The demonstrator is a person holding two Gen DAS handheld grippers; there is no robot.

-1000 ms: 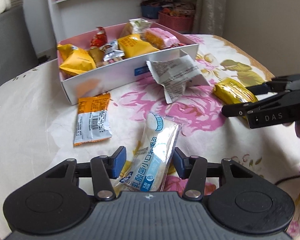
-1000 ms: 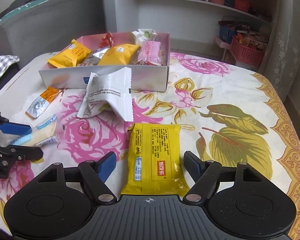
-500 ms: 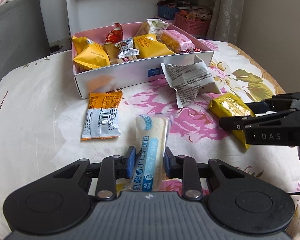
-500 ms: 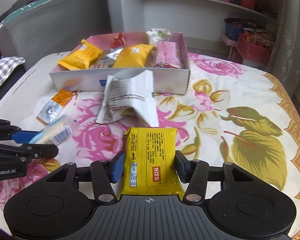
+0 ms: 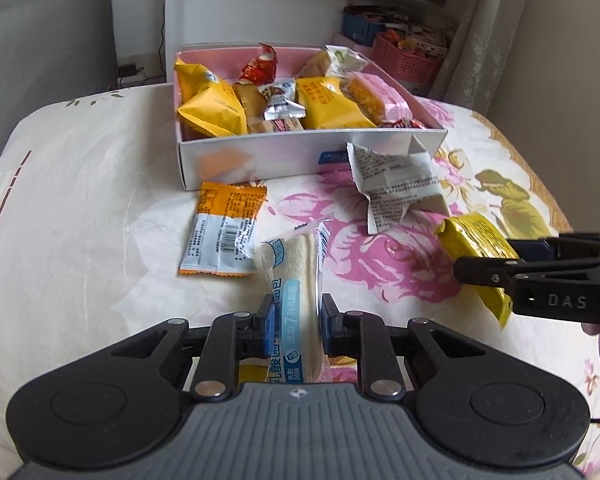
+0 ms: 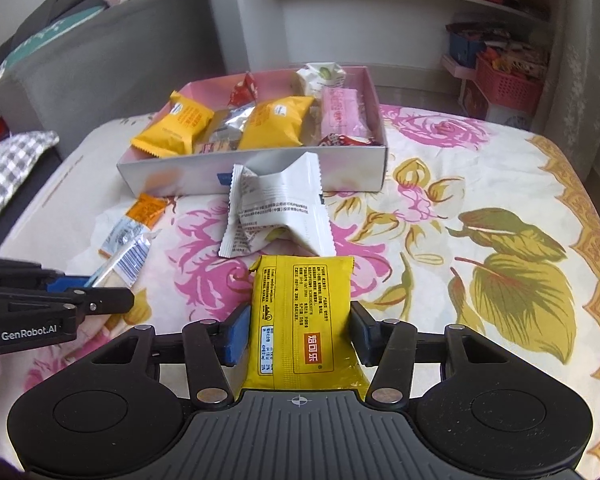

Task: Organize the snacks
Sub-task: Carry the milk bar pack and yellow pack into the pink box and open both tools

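Note:
My left gripper (image 5: 297, 320) is shut on a long blue-and-white bread packet (image 5: 295, 264), pads pressed against its sides, and the packet's far end is tilted up off the cloth. My right gripper (image 6: 298, 330) is shut on a flat yellow packet (image 6: 300, 292), held just above the flowered cloth. Each gripper also shows in the other's view, the right gripper (image 5: 488, 258) at the right edge and the left gripper (image 6: 95, 288) at the left edge. A pink-lined white box (image 5: 259, 156) holding several snacks stands beyond them.
A crumpled white packet (image 6: 275, 208) leans against the box's front wall (image 6: 179, 178). An orange-and-silver packet (image 5: 223, 228) lies on the cloth, left of the bread packet. Shelves with a pink basket (image 6: 508, 84) stand behind the table, and a grey sofa (image 6: 79, 60) is on the left.
Both grippers went from open around their packets to shut on them. The bread packet has turned onto its edge, and both packets have lifted slightly.

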